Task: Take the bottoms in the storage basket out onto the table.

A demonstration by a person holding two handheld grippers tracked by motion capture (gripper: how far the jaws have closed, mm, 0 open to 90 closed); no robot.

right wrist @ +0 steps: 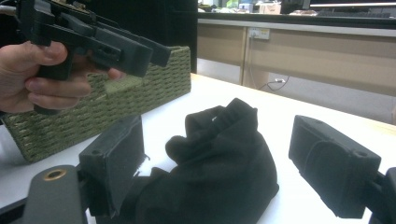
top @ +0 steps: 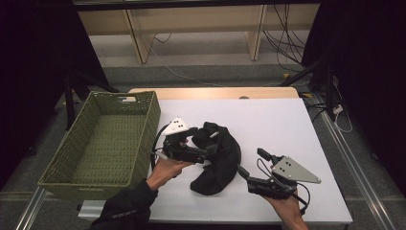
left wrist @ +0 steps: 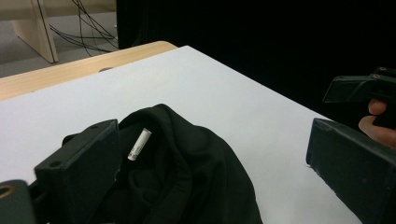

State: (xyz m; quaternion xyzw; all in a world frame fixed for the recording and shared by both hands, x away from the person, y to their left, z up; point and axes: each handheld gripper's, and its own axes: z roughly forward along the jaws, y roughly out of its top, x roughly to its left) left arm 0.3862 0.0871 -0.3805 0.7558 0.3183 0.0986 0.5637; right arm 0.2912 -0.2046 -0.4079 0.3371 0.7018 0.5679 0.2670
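On the white worktop (top: pixel 277 120), centre: one black garment (top: pixel 218 160), crumpled in a curved heap, long axis running from far-left to near-centre; small white tag (left wrist: pixel 139 144) at its collar. Green woven basket (top: pixel 103 143) stands to its left, holding nothing I can see. My left gripper (top: pixel 198 139) hangs over the heap's far end, jaws wide apart, holding nothing, the nearer of my two. My right gripper (top: pixel 250 165) sits just beside the near-right edge, jaws likewise open and unloaded, pointing at the cloth.
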